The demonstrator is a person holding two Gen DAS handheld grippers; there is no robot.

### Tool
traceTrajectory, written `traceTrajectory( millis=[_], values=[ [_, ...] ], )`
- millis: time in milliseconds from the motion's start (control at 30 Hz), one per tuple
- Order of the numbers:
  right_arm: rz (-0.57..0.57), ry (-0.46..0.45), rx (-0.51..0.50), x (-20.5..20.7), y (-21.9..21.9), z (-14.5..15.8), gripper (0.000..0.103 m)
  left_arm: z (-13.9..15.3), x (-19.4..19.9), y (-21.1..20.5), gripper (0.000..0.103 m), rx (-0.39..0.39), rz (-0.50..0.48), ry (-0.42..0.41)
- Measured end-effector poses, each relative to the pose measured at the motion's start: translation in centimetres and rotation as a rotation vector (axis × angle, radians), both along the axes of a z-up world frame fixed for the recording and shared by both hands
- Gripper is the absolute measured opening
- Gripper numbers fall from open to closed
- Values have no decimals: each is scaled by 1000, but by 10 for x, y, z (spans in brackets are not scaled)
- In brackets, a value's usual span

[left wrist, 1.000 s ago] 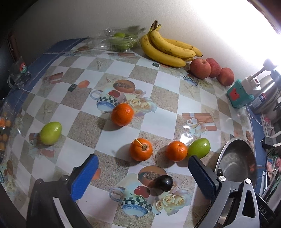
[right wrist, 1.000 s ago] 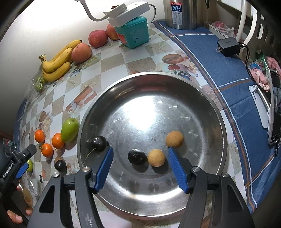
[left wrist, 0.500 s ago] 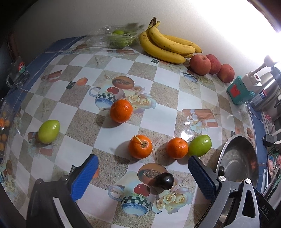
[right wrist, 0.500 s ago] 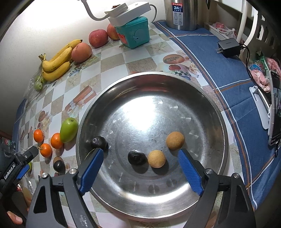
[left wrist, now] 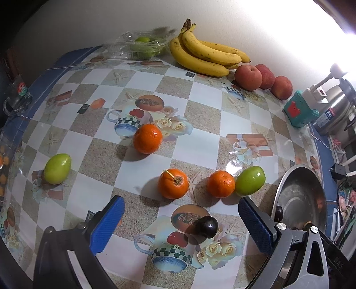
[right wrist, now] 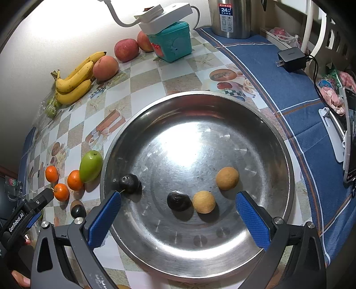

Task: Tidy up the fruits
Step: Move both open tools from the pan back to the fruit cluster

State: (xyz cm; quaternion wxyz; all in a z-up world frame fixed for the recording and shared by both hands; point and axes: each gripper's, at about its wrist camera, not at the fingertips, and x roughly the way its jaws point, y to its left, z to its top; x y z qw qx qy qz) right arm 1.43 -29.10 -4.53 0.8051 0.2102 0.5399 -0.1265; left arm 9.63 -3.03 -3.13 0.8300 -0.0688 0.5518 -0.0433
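A steel bowl point(right wrist: 255, 124) holds two dark plums point(right wrist: 178, 200) and two tan round fruits point(right wrist: 203, 202). My right gripper point(right wrist: 178, 214) is open and empty above the bowl's near side. My left gripper point(left wrist: 181, 222) is open and empty over the table, with a dark plum point(left wrist: 206, 226) between its fingers' line. Ahead of it lie three oranges point(left wrist: 173, 183), a green fruit point(left wrist: 250, 180) by the bowl point(left wrist: 287, 177), and another green fruit point(left wrist: 57, 168) at the left.
Bananas point(left wrist: 204, 57), three apples point(left wrist: 248, 77) and a clear box of green fruit point(left wrist: 142, 45) line the wall. A teal box point(right wrist: 171, 43), a white lamp, a steel kettle point(right wrist: 231, 17), a charger point(right wrist: 291, 59) and a phone stand around the bowl.
My right gripper's jaws have opened wider over the bowl. My left gripper has drawn back slightly from the fruit; its jaws stay open.
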Motion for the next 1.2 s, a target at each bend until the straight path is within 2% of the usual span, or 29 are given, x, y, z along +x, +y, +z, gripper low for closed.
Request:
traceTrajectory(
  millis=[200,367,500,700,1000,1200],
  values=[
    [30,-7,-9,4,11,1,102,10,5,13,103,27,0,-42],
    [26,-18,-36,7,21,6,102,21,13,41,103,140,13,-96],
    [34,-67,-21,9,31,16,102,26,17,65,103,199,35,-118],
    [126,-156,34,18,68,31,102,28,23,93,103,270,32,-121],
    [286,-121,60,35,134,17,102,22,30,140,103,203,143,-82],
    [341,-65,56,42,162,-1,102,-3,37,160,103,179,181,-12]
  ],
)
